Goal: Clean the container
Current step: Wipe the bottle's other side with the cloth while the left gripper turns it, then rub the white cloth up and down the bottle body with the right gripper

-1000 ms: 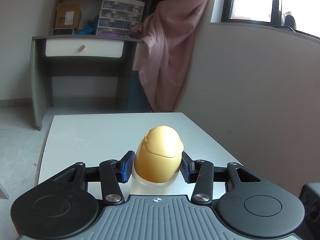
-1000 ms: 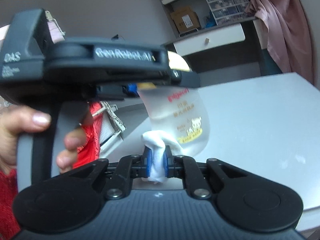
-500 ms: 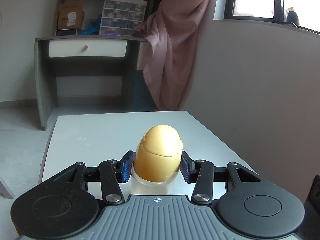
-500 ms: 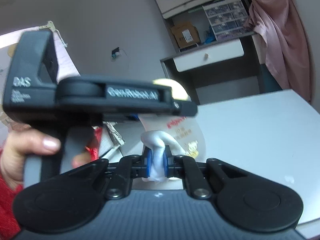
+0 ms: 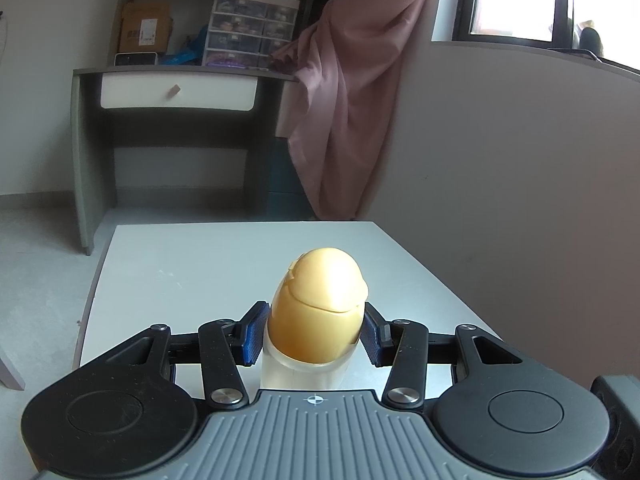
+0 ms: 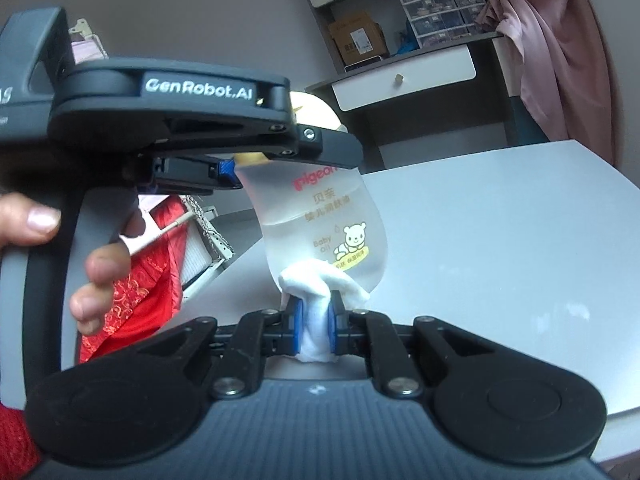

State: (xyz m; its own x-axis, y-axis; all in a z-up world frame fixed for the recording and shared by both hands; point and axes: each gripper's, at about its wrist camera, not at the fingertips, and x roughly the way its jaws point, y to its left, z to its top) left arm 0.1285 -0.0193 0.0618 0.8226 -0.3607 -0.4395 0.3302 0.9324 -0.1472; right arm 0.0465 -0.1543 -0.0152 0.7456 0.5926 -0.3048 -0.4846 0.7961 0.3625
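A clear baby-oil bottle [image 6: 324, 220] with a yellow egg-shaped cap [image 5: 318, 308] is held upright above the white table [image 5: 200, 264]. My left gripper [image 5: 314, 334] is shut on the bottle just under its cap; in the right wrist view it [image 6: 240, 168] comes in from the left. My right gripper [image 6: 314, 320] is shut on a white folded cloth [image 6: 320, 284], which presses against the bottle's lower front below the bear label.
The table [image 6: 500, 248] runs along a grey wall on the right. A grey desk [image 5: 176, 96] with a drawer and a pink curtain [image 5: 348, 92] stand beyond its far end. Red fabric [image 6: 136, 280] and a person's hand [image 6: 96, 264] are at left.
The cloth in my right gripper has moved down the bottle's front to its lower part. The left gripper and bottle have risen and tilted slightly.
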